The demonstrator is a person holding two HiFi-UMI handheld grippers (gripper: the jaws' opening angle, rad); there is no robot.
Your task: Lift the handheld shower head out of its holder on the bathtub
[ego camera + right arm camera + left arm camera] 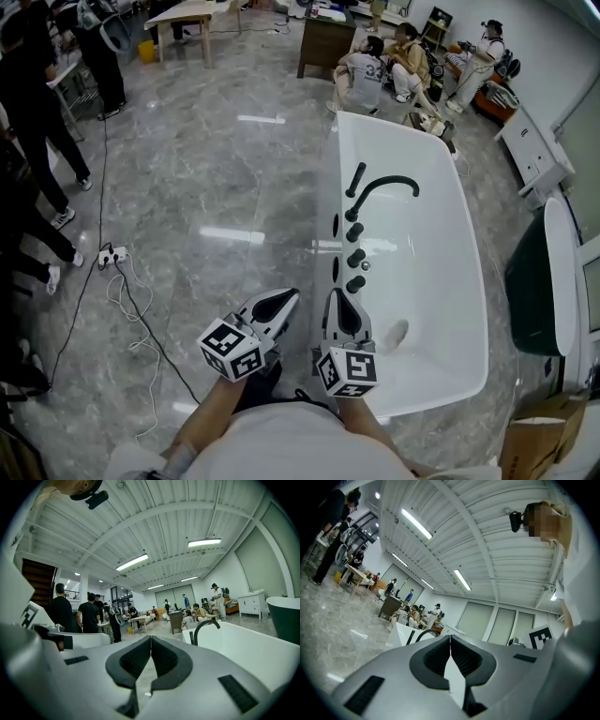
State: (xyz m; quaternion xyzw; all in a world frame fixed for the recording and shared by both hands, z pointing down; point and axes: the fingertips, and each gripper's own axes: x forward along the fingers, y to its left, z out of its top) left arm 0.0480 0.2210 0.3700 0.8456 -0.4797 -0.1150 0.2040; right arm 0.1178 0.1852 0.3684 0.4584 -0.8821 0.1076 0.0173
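**Both tongs shut, shower head sitting in its holder**

So we're standing at the near end of the white freestanding bathtub (473, 281) and looking steeply down on it. The slim black handheld shower head (357, 178) is sitting tilted in its holder on the tub's left rim. It's just beside the curved black spout (386, 185), and a row of round black knobs (355, 258) is running along the rim on our side of it.

We're holding the left tongs (289, 296) over the glossy grey marble floor (187, 187), just off the tub's outer wall. We're holding the right tongs (336, 294) over the near part of that same rim. Both are pointing toward the black fittings and both are hanging well apart from the shower head.

The left gripper view is showing its jaws pressing together tip to tip, closed on themselves. Same story in the right gripper view: the jaws are meeting and gripping only each other.

Past the tub's far end a few people (375, 75) are sitting on the floor. A white power strip (112, 255) with loose cables is lying off to the left.
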